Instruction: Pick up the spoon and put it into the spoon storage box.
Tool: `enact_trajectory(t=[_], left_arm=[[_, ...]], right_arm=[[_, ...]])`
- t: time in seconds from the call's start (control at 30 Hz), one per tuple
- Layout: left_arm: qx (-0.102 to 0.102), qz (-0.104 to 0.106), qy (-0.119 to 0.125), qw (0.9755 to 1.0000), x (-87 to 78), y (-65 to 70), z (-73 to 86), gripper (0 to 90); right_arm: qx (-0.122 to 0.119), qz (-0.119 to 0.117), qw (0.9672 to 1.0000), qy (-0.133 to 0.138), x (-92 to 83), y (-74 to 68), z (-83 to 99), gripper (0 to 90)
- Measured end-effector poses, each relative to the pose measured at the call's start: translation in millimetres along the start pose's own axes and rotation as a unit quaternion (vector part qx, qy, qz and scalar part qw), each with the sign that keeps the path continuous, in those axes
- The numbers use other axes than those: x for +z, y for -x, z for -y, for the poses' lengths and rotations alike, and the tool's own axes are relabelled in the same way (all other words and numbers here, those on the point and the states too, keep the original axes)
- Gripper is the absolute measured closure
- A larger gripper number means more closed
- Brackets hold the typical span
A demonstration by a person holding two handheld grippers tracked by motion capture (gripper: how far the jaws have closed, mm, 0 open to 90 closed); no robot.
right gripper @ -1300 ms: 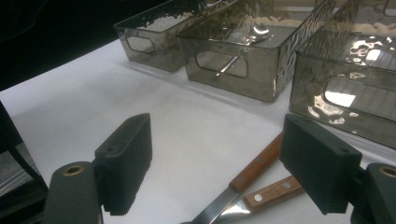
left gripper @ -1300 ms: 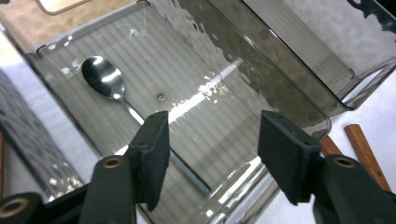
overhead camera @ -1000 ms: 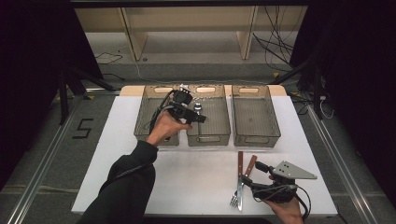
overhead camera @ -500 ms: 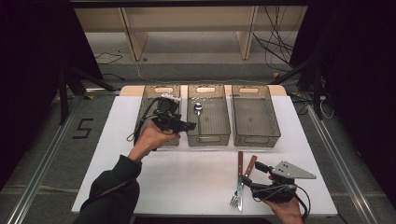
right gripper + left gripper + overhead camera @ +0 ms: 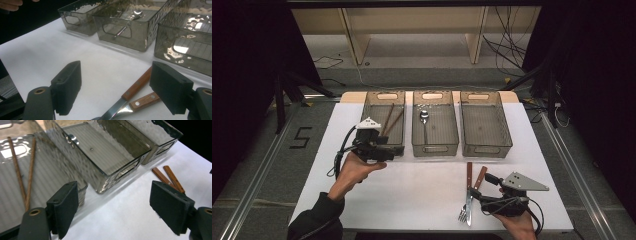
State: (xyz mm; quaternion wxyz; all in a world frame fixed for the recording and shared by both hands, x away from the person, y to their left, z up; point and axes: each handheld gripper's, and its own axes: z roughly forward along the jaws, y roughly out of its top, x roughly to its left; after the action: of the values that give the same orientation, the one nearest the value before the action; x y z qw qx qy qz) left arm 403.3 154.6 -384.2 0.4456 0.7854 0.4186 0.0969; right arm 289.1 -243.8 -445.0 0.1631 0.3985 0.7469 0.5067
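High view: three clear bins (image 5: 434,148) in a row at the far side of the white table (image 5: 412,195). Two chopsticks (image 5: 389,120) in the left bin, a spoon (image 5: 424,119) in the middle one, nothing visible in the right one. Left gripper (image 5: 388,152) at the near edge of the left bin, jaws just opened wide, nothing between them. Near right: knife (image 5: 469,195) and fork (image 5: 471,200) side by side on the table, handles pointing toward the bins. Right gripper (image 5: 479,192) just beside them, jaws apart, empty.

Left gripper view: both pads (image 5: 66,207) spread, only bare table and the bin corner between. Chopsticks (image 5: 23,175) lying crossed on the bin floor at left; two wooden handles (image 5: 167,177) farther off at right.

Right gripper view: pads (image 5: 68,85) wide apart, gripping nothing. Knife handle (image 5: 137,85) and fork handle (image 5: 145,101) lying between and just under the right pad.

Judging the step: probably sorting cutlery by kind, with knife and fork left. Best to take one piece alone by its wooden handle, pads square across it, lifting clear before closing on the neighbour. Then lower flat into the right bin, releasing low.
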Motion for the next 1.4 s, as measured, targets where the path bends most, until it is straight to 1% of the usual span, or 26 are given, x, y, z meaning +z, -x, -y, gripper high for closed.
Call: enact_trajectory(t=[0.03, 0.13, 0.2, 0.23, 0.27, 0.3, 0.33, 0.4, 0.43, 0.5, 0.53, 0.6, 0.67, 0.73, 0.77, 0.83, 0.87, 0.93, 0.97, 1.0, 1.07, 1.13, 1.2, 1.23, 1.3, 1.4], left_arm=[[0.004, -0.002, 0.002, 1.0000, -4.8, -1.1, 8.0, 22.7], [0.001, -0.002, 0.008, 1.0000, -10.6, -3.0, 19.3, 22.5], [-0.005, 0.000, 0.014, 0.9999, -13.8, -4.4, 27.0, 22.5], [-0.005, 0.000, 0.014, 0.9999, -13.8, -4.4, 27.0, 22.2], [-0.011, 0.000, 0.019, 0.9998, -16.2, -6.1, 34.4, 22.3], [-0.011, 0.000, 0.019, 0.9998, -16.2, -6.1, 34.4, 22.2], [-0.013, -0.003, 0.019, 0.9997, -18.2, -7.7, 39.5, 22.0], [-0.016, -0.003, 0.022, 0.9996, -19.6, -8.5, 41.8, 21.8], [-0.020, -0.004, 0.026, 0.9995, -22.5, -8.9, 46.6, 21.8], [-0.021, -0.005, 0.027, 0.9994, -24.7, -8.8, 51.7, 21.6], [-0.021, -0.005, 0.027, 0.9994, -24.7, -8.8, 51.7, 21.5], [-0.022, -0.007, 0.031, 0.9993, -27.5, -8.1, 58.9, 21.5], [-0.023, -0.007, 0.030, 0.9993, -28.5, -7.8, 61.9, 21.4], [-0.025, -0.009, 0.031, 0.9992, -30.3, -7.2, 65.7, 21.4], [-0.020, -0.010, 0.031, 0.9993, -31.4, -7.3, 67.5, 21.4], [-0.017, -0.016, 0.033, 0.9992, -32.8, -5.8, 71.2, 21.4], [-0.013, -0.017, 0.033, 0.9992, -33.7, -5.3, 73.4, 21.4], [-0.010, -0.018, 0.034, 0.9992, -35.4, -4.6, 76.7, 21.4], [-0.007, -0.020, 0.033, 0.9992, -36.4, -4.8, 77.9, 21.3], [-0.008, -0.021, 0.035, 0.9991, -37.5, -4.4, 80.1, 21.3], [-0.007, -0.022, 0.036, 0.9991, -40.1, -4.6, 83.3, 21.1], [-0.010, -0.025, 0.039, 0.9989, -42.2, -4.4, 86.4, 21.1], [-0.009, -0.025, 0.041, 0.9988, -44.5, -4.7, 89.1, 21.0], [-0.009, -0.029, 0.045, 0.9985, -46.6, -4.0, 91.1, 21.1], [-0.008, -0.030, 0.049, 0.9983, -48.5, -3.5, 92.8, 20.9], [-0.004, -0.033, 0.051, 0.9981, -51.2, -3.6, 94.6, 20.9]], right_arm=[[0.000, 0.000, 1.0000, 0.000, 0.3, 0.1, 0.0, 26.3], [0.002, 0.000, 1.0000, -0.001, 1.1, 0.5, -0.3, 26.3], [0.001, 0.002, 1.0000, -0.003, 1.7, 0.7, -0.6, 26.3], [0.001, 0.002, 1.0000, -0.003, 1.7, 0.7, -0.6, 26.3], [0.000, 0.002, 1.0000, -0.003, 2.1, 1.4, -1.2, 26.4], [0.001, 0.004, 1.0000, -0.004, 2.8, 1.7, -1.6, 26.4], [0.001, 0.004, 1.0000, -0.006, 3.3, 2.0, -2.1, 26.4], [-0.001, 0.006, 1.0000, -0.007, 4.8, 3.0, -3.1, 26.4], [0.001, 0.007, 0.9999, -0.010, 5.3, 3.1, -4.0, 26.4], [0.001, 0.011, 0.9998, -0.014, 6.9, 3.6, -6.0, 26.4], [0.001, 0.011, 0.9998, -0.014, 6.9, 3.6, -6.0, 26.4], [0.006, 0.019, 0.9993, -0.032, 10.0, 5.0, -9.0, 26.5], [0.011, 0.024, 0.9986, -0.046, 12.8, 5.2, -11.7, 26.5], [0.010, 0.029, 0.9979, -0.056, 15.7, 4.8, -14.0, 26.6], [0.010, 0.029, 0.9979, -0.056, 15.7, 4.8, -14.0, 26.6], [0.009, 0.036, 0.9966, -0.073, 20.9, 4.1, -17.6, 26.6], [0.012, 0.040, 0.9959, -0.080, 22.9, 3.9, -18.8, 26.6], [0.012, 0.043, 0.9950, -0.089, 25.9, 4.3, -20.5, 26.6], [0.013, 0.046, 0.9948, -0.091, 27.4, 4.4, -20.9, 26.6], [0.013, 0.046, 0.9948, -0.091, 27.4, 4.4, -20.9, 26.6], [0.017, 0.050, 0.9933, -0.103, 32.0, 5.7, -22.9, 26.6], [0.016, 0.051, 0.9930, -0.106, 33.5, 6.0, -23.4, 26.6], [0.016, 0.055, 0.9913, -0.118, 37.7, 6.5, -24.9, 26.7], [0.015, 0.054, 0.9914, -0.118, 39.1, 6.8, -25.5, 26.8], [0.012, 0.047, 0.9919, -0.117, 40.6, 7.7, -27.2, 27.4], [0.009, 0.049, 0.9916, -0.119, 43.0, 10.0, -30.8, 29.2]])
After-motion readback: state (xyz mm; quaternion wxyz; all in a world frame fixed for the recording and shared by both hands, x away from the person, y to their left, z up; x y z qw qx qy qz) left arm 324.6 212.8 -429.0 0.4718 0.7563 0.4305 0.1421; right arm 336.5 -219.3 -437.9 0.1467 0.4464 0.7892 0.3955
